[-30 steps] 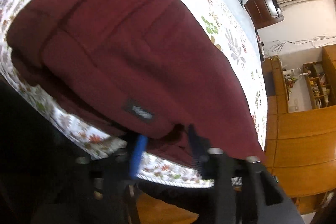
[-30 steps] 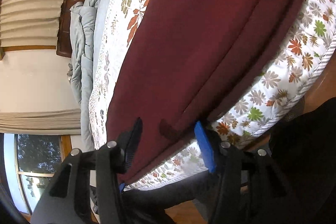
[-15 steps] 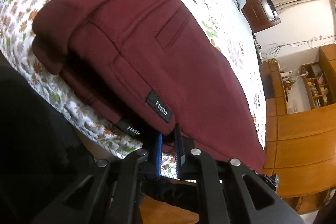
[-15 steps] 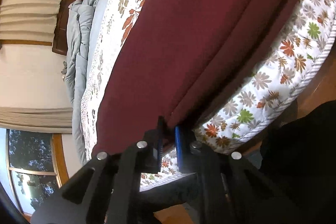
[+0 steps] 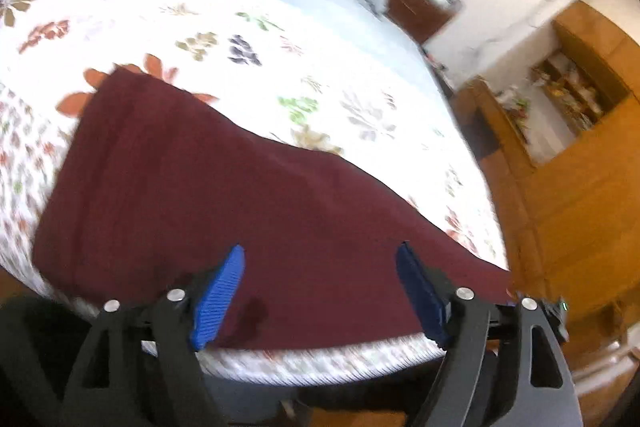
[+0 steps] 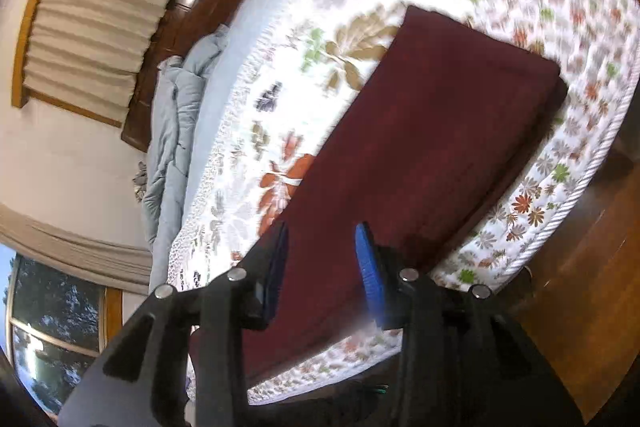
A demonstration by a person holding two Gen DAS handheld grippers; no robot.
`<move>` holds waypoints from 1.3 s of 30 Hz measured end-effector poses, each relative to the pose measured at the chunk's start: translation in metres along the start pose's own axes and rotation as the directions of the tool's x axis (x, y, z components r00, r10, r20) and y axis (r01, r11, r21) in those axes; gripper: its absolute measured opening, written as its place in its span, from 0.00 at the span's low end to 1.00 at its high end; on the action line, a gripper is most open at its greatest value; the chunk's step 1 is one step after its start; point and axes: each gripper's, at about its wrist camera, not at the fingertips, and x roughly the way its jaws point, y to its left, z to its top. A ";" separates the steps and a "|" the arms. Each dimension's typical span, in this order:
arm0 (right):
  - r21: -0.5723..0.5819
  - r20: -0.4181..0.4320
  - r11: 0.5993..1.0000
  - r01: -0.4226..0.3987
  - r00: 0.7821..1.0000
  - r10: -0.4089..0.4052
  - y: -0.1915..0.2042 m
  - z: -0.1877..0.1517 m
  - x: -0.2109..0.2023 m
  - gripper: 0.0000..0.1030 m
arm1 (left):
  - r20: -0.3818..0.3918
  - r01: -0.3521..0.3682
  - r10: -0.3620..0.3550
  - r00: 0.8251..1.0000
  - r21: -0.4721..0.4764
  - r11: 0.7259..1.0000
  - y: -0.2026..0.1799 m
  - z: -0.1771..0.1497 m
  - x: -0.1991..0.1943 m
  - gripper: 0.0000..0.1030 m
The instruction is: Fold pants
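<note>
Pants: maroon soft-cloth pants (image 5: 248, 211), lengthwise-folded, lying along floral mattress (image 5: 224, 39) edge. Left gripper (image 5: 320, 291) and right gripper (image 6: 322, 267) gape, empty. Limp, light fabric likely; pinch layered end corners.

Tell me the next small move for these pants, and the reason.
Probably lower both open grippers back to the near edge: the left gripper and right gripper hang above the maroon pants, which lie as one long flat strip on the floral mattress, not yet folded crosswise.
</note>
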 end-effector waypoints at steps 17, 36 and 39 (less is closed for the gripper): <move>-0.037 0.074 0.998 -0.050 0.996 0.052 -0.020 0.023 -0.020 0.51 | 0.048 -0.144 0.148 0.988 -0.076 0.987 0.065 0.100 0.037 0.74; 0.182 0.225 0.961 -0.209 0.960 0.167 -0.127 0.028 -0.041 0.62 | 0.014 -0.123 0.126 0.992 -0.117 0.985 0.090 0.052 0.036 0.80; 0.202 0.236 0.953 -0.228 0.955 0.178 -0.131 0.036 -0.028 0.62 | -0.010 -0.160 0.159 0.987 -0.096 0.983 0.087 0.054 0.042 0.81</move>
